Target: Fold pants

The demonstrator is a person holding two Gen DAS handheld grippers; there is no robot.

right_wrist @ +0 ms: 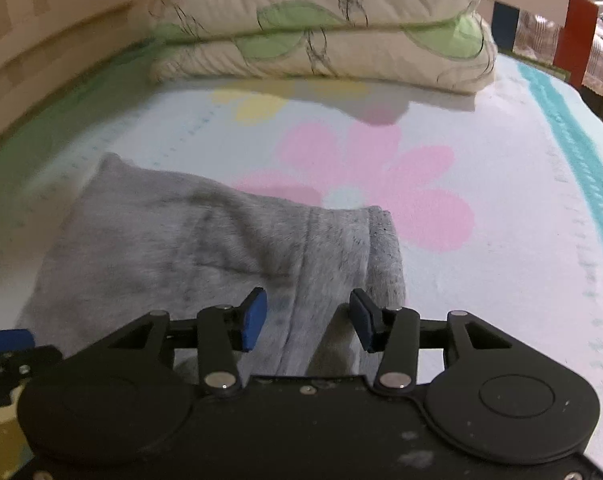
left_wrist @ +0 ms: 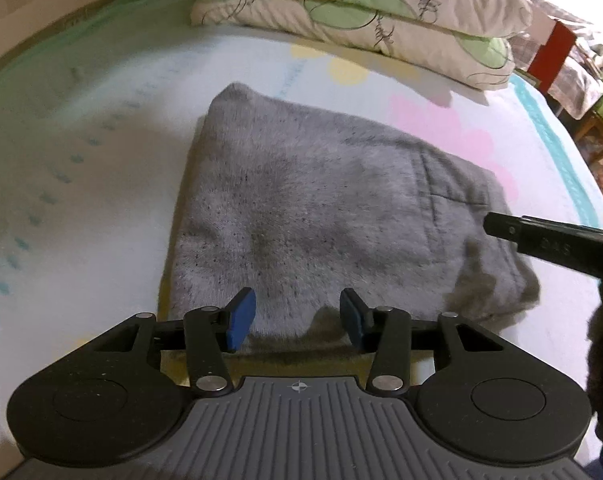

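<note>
Pale bedding with pink and yellow flower shapes covers the bed point(left_wrist: 101, 160) in the left wrist view, and two stacked pillows point(left_wrist: 361, 12) with green leaf patterns lie at its far end. Grey pants point(left_wrist: 301, 200), folded into a compact block, lie flat in the middle of the bed, well short of the pillows. Low in this view, the left gripper point(left_wrist: 297, 318) hangs over the near edge of the pants with its blue pads apart and nothing pinched between them. From the right edge, a black finger of the right gripper point(left_wrist: 549, 236) reaches in over the right side of the pants. From the right wrist view, the bed point(right_wrist: 501, 184) shows a large pink flower beyond the pants point(right_wrist: 181, 248), with the pillows point(right_wrist: 321, 40) behind it. Here, the right gripper point(right_wrist: 307, 320) sits above the near right part of the pants, beside a thick folded hem, its pads spread and clamping nothing.
</note>
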